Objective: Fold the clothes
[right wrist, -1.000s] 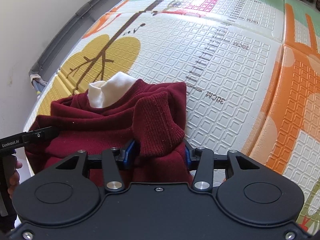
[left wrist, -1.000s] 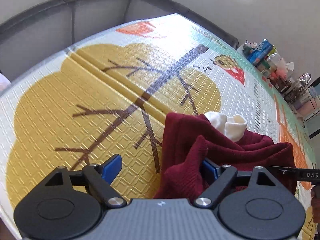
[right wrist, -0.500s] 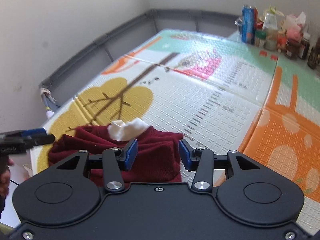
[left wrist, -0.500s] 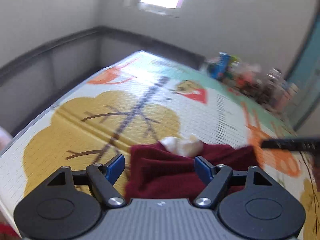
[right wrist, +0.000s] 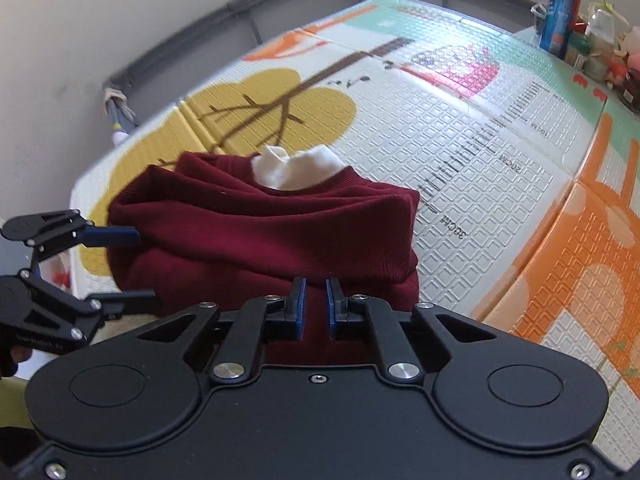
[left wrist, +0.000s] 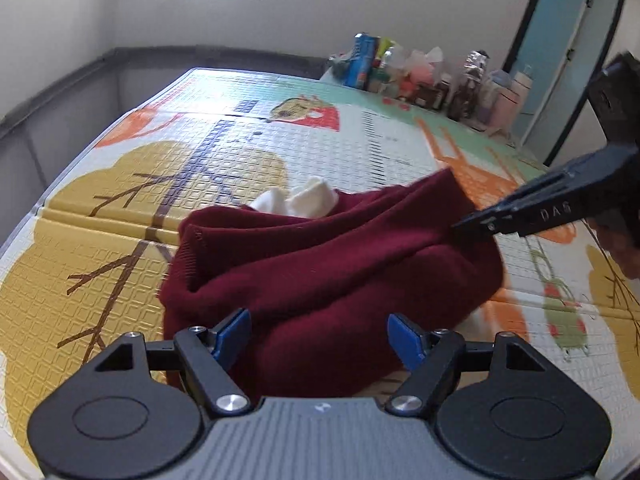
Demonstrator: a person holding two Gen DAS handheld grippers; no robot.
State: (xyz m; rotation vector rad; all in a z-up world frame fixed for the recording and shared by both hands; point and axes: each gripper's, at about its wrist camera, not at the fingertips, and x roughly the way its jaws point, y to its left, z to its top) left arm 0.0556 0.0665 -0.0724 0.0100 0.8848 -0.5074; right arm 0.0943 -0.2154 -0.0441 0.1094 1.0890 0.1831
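Observation:
A maroon sweater [left wrist: 320, 264] with a white collar [left wrist: 312, 200] lies folded in a bundle on the patterned play mat [left wrist: 120, 208]. My left gripper [left wrist: 318, 338] hovers over its near edge. Its jaws are wide and closing, and the blue pads touch no cloth. In the right wrist view the sweater [right wrist: 272, 232] sits just beyond my right gripper [right wrist: 316, 308]. That gripper's jaws are closing to a thin gap with no fabric pinched. The left gripper [right wrist: 146, 267] flanks the sweater's left side there. The right gripper [left wrist: 460, 228] reaches the sweater's right edge in the left wrist view.
Bottles, cans and packets [left wrist: 400, 76] crowd the mat's far corner, also seen from the right wrist [right wrist: 576, 24]. A grey padded rail [left wrist: 60, 92] borders the mat by the wall. A person's hand [left wrist: 624, 252] holds the right gripper.
The right gripper let go of the maroon sleeve, lifted back, and its jaws came nearly together. The left gripper pulled away from the cloth and rolled; the sweater now lies folded.

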